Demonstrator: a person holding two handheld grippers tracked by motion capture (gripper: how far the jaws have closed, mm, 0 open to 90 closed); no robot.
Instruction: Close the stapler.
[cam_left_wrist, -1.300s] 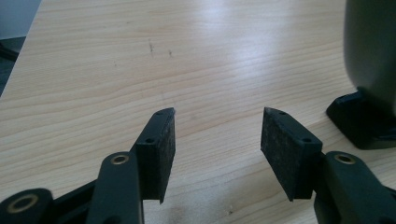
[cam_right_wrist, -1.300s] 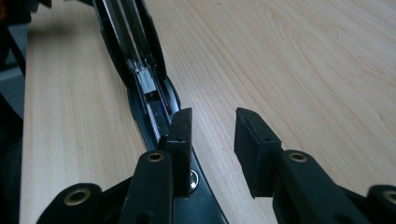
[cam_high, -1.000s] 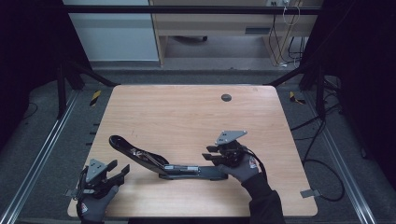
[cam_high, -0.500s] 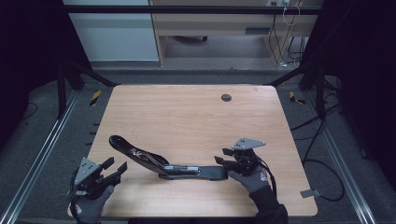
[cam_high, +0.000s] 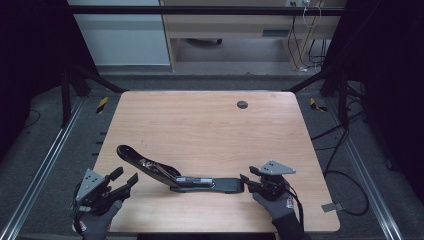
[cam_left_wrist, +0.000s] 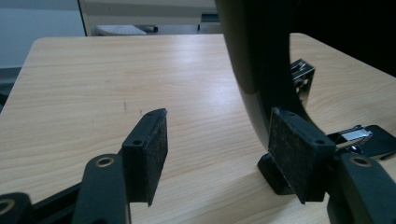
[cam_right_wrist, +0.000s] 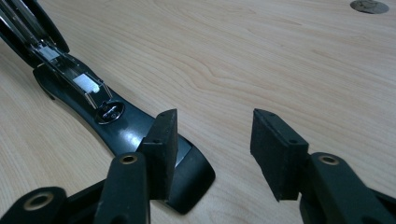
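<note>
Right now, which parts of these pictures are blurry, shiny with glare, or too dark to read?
High view: the wooden table is evenly lit, while both side margins fall into black. Left gripper view: the stapler's raised arm looms close, dark and soft. Right gripper view: glare glints on the stapler's metal rail, and the table's far edge blurs.

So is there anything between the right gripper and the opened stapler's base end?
Nothing visible. The right gripper stands open right at the stapler base tip, with bare table between its jaws.
</note>
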